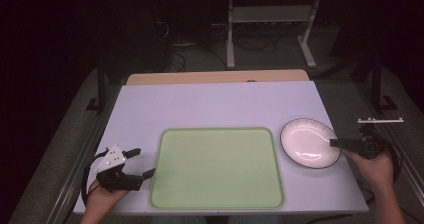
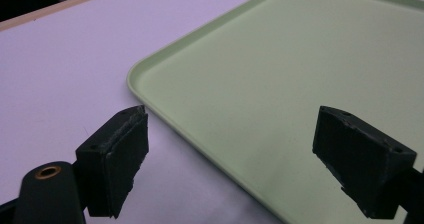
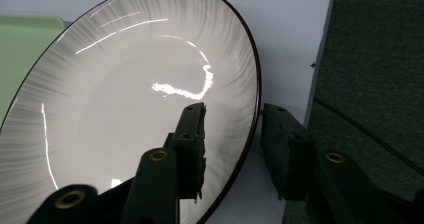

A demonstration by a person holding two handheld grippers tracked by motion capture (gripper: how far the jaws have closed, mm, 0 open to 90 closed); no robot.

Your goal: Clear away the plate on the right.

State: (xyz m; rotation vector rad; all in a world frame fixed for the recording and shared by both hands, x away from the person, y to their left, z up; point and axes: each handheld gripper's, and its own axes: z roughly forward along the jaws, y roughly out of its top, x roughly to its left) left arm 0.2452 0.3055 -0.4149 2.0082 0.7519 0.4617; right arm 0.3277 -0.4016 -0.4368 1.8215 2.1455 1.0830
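The left gripper (image 1: 140, 164) hangs released, jaws spread over the near-left corner of the empty green tray (image 1: 217, 168). The right gripper (image 3: 232, 134) straddles the plate (image 3: 125, 109) rim, one jaw inside, one outside, not visibly clamped. Judging so, nothing is loaded yet; grasp and transfer remain.

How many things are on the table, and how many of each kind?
Pale green rectangular plastic trays: 1
White round ceramic plates with a dark rim: 1
Black two-jaw grippers, left gripper and right gripper: 2
Total: 4
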